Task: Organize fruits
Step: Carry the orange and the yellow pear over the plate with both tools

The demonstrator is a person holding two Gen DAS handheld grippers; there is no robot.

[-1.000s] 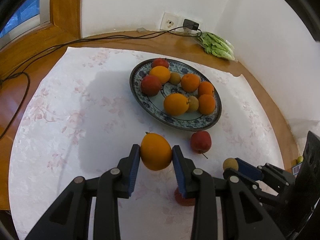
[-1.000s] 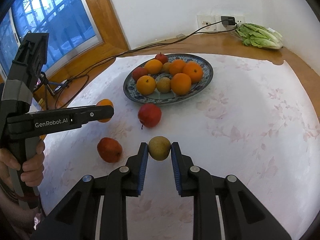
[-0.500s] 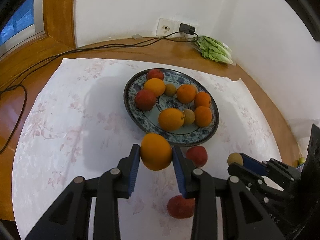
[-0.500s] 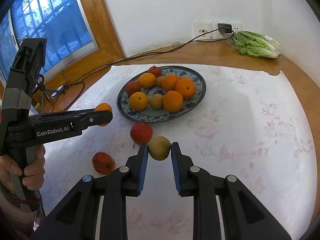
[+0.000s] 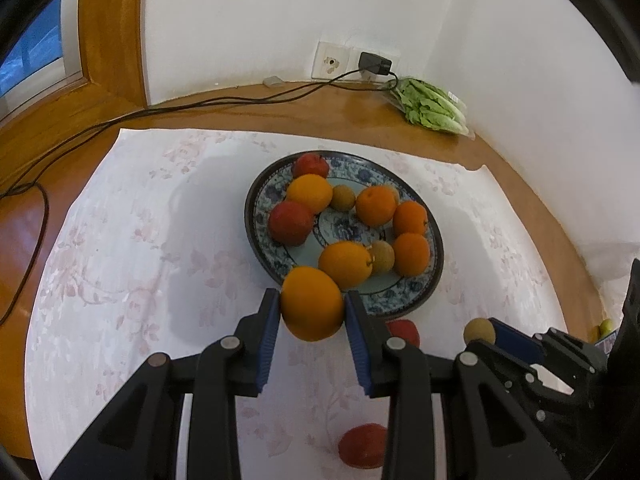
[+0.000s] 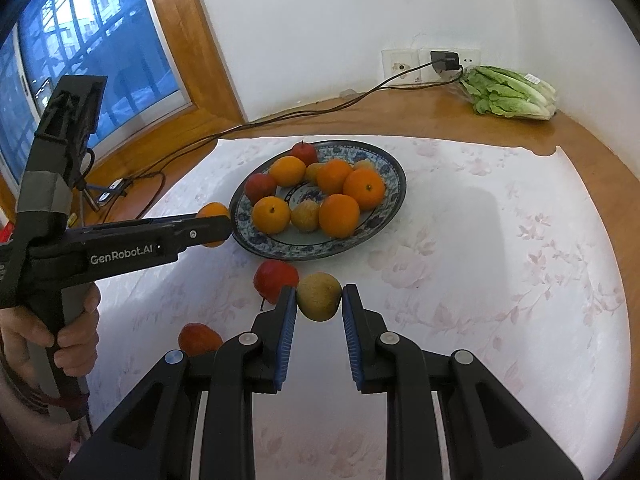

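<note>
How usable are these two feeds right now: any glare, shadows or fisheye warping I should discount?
Left wrist view: sharp; soft shadow on the cloth left of the plate; table edge bows. Right wrist view: window reads bright blue, glare on the wooden tabletop, grey shadow right of the plate; dark corner vignetting in both.

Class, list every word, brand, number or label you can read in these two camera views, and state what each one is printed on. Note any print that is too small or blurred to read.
"GenRobot.AI": white lettering on the side of the left gripper, seen in the right wrist view.
White label on the bagged lettuce: print too small to read.
Wall socket: no legible marking.
Nothing else readable.
</note>
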